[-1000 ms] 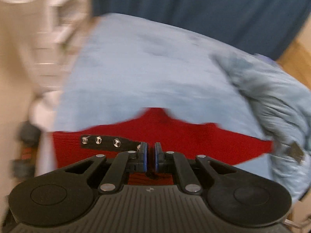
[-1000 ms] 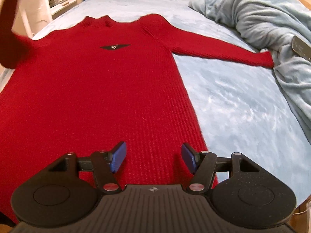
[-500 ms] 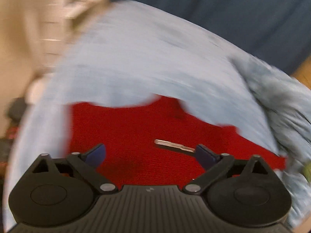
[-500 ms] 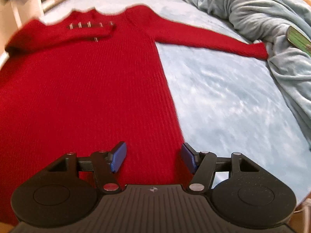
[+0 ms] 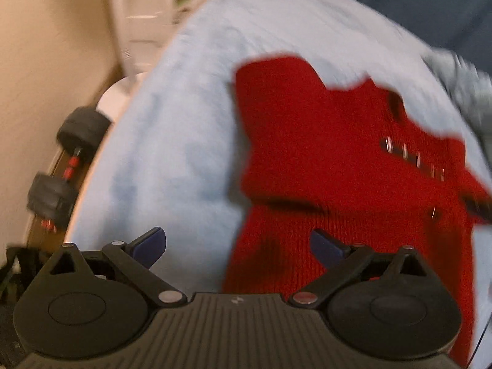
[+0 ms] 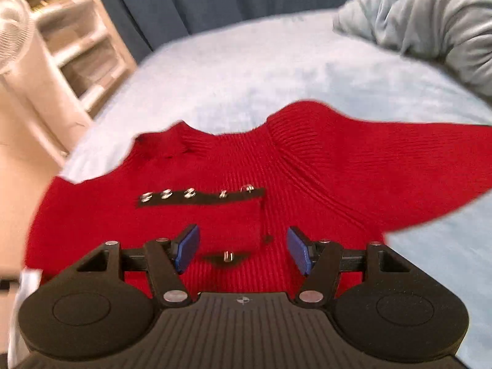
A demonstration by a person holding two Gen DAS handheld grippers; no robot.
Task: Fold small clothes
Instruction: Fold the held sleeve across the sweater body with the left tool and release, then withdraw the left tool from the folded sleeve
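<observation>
While both my tools hang with their jaws apart and nothing between them, I can weigh up the cloth. My right tool point(image 6: 243, 250) hovers over the chest of the sweater point(image 6: 307, 184), its blue fingers point(image 6: 188, 247) either side of a small dark patch with a metal stud point(image 6: 227, 256). My left tool point(image 5: 238, 246) is out over the sweater's left side, one finger above bare bed point(image 5: 184, 123), the other above red knit.

From there outward: the sweater lies face up on the pale blue bed, neck toward the head of the bed. One sleeve point(image 6: 129, 212) is folded in across the chest, its cuff carrying a dark strap point(image 6: 200, 198) with a row of shiny studs. The other sleeve point(image 6: 415, 169) runs out toward the bed's right edge, near the grey blanket point(image 6: 430, 27) heaped in the far right corner.

I judge it a light, soft ribbed knit: it will drape and stretch instead of holding a crease, and sag from any single pinch. It should grip well between the pads. The studs are hard and could catch, so I would keep off them. I would take the outstretched sleeve near its cuff or mid-length, pinching one layer flat, and carry it low across the chest.
</observation>
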